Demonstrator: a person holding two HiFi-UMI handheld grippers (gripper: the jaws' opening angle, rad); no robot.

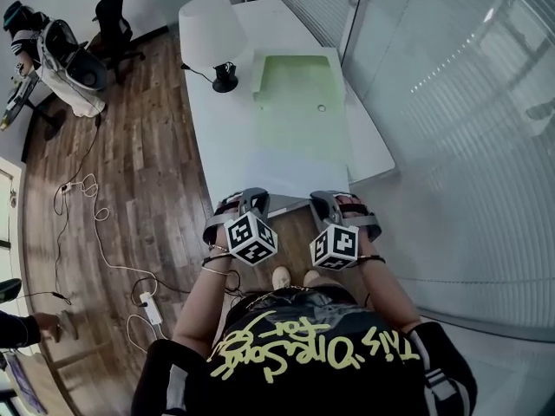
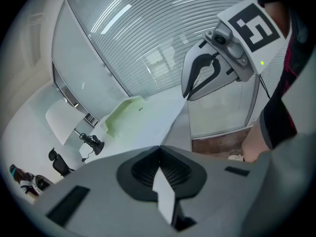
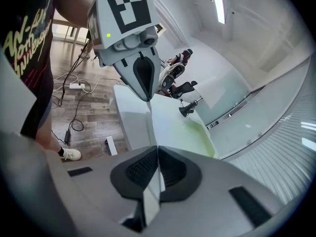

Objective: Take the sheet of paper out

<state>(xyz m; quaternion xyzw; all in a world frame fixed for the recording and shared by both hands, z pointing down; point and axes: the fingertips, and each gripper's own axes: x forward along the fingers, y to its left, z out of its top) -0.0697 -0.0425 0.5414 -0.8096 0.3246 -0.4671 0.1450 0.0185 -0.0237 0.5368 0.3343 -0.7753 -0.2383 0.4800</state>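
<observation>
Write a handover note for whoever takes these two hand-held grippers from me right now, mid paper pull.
Grippers: the left hand-held gripper is shut on the near edge of the sheet. The right hand-held gripper is shut on the same edge, beside it.
Things: the sheet runs from the jaws over the table toward the green folder. I cannot tell whether its far end is inside.
Done: sheet gripped at two spots.
Left: probably draw it toward you, both sides evenly, until it is clear of the folder.

White table [image 1: 205, 137], bearing a black-footed lamp [image 1: 213, 35] with white shade and a flat pale green folder [image 1: 299, 102]
</observation>
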